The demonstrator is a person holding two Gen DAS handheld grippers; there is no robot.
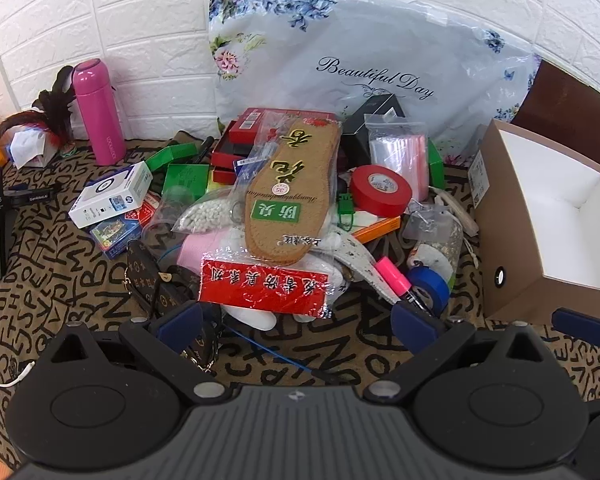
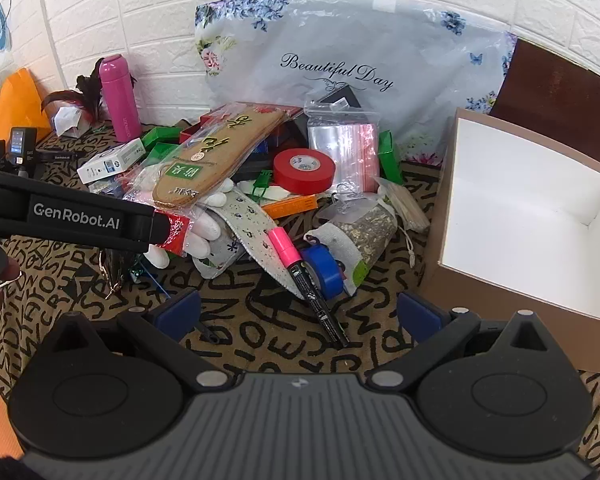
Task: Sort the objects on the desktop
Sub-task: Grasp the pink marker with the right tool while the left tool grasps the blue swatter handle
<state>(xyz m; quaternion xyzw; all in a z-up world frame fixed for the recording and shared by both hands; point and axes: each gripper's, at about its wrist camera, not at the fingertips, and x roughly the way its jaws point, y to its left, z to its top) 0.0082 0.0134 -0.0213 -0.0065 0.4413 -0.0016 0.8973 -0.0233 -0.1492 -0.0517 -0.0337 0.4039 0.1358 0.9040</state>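
A heap of desktop objects lies on a letter-print cloth. On top is a bagged tan insole. Around it are a red tape roll, a blue tape roll, a pink-capped marker, and a bag of zip pouches. My left gripper is open and empty just before the heap's near edge; its body also shows at the left of the right wrist view. My right gripper is open and empty, with the marker's tip between its fingers.
An open cardboard box with a white inside stands at the right. A pink bottle and a floral bag stand against the white brick wall. A white carton and a patterned pouch lie left.
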